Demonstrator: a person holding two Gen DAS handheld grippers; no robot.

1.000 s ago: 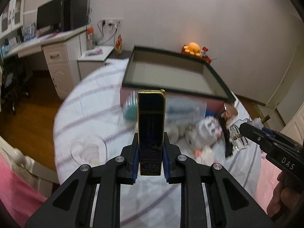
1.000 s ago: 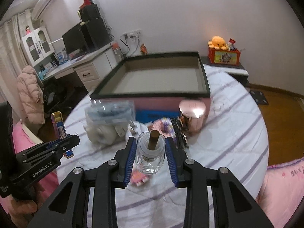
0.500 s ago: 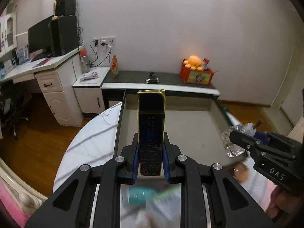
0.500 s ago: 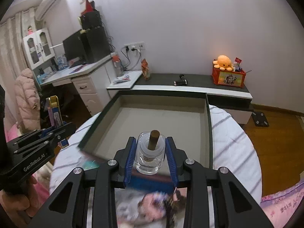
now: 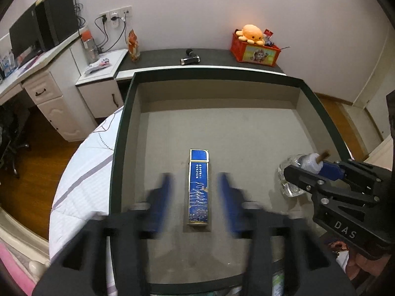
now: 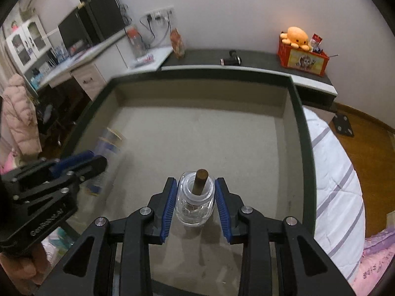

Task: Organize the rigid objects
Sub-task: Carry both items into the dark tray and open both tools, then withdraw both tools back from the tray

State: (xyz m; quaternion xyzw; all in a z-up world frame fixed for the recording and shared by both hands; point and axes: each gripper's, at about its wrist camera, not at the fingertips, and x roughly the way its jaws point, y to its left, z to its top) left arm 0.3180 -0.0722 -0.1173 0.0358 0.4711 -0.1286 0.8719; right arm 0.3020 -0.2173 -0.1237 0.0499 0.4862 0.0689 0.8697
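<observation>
**Box released, bottle next**

Our left gripper (image 5: 195, 197) has just sprung apart; the blue box (image 5: 199, 187) stands free between its fingers, long axis upright in frame, in the tray (image 5: 118, 148). Our right gripper (image 6: 196, 204) barely clasps the glass bottle (image 6: 195, 202), lower centre.

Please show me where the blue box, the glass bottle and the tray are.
Blue box (image 5: 199, 185), left wrist view, middle of its top face.
Glass bottle (image 6: 195, 202), right wrist view, its clear body.
Tray (image 5: 217, 74), left wrist view, far rim.
</observation>
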